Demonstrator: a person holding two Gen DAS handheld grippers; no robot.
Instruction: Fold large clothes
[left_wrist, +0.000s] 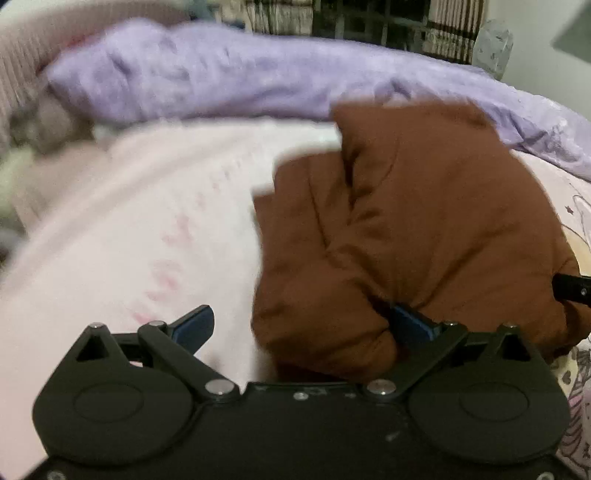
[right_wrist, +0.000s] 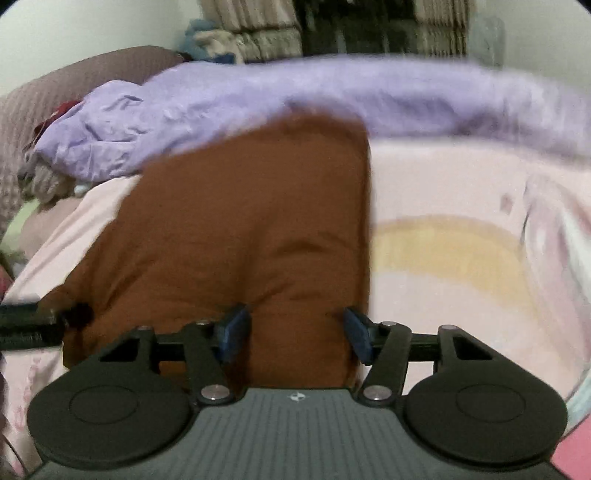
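Observation:
A brown garment (left_wrist: 406, 229) lies bunched and partly folded on a pale pink bed sheet (left_wrist: 147, 229). My left gripper (left_wrist: 303, 326) is open at the garment's near left edge; its right finger (left_wrist: 412, 325) presses into the brown cloth and its left finger (left_wrist: 195, 326) is over the sheet. In the right wrist view the garment (right_wrist: 251, 229) fills the centre. My right gripper (right_wrist: 291, 334) is open with both blue fingers astride the garment's near right edge. The other gripper's black tip (right_wrist: 29, 325) shows at the left edge.
A crumpled lilac duvet (left_wrist: 258, 81) runs along the far side of the bed, also in the right wrist view (right_wrist: 369, 96). A ribbed mauve headboard (right_wrist: 74, 74) is at far left. The sheet has a yellow print (right_wrist: 443, 254) right of the garment.

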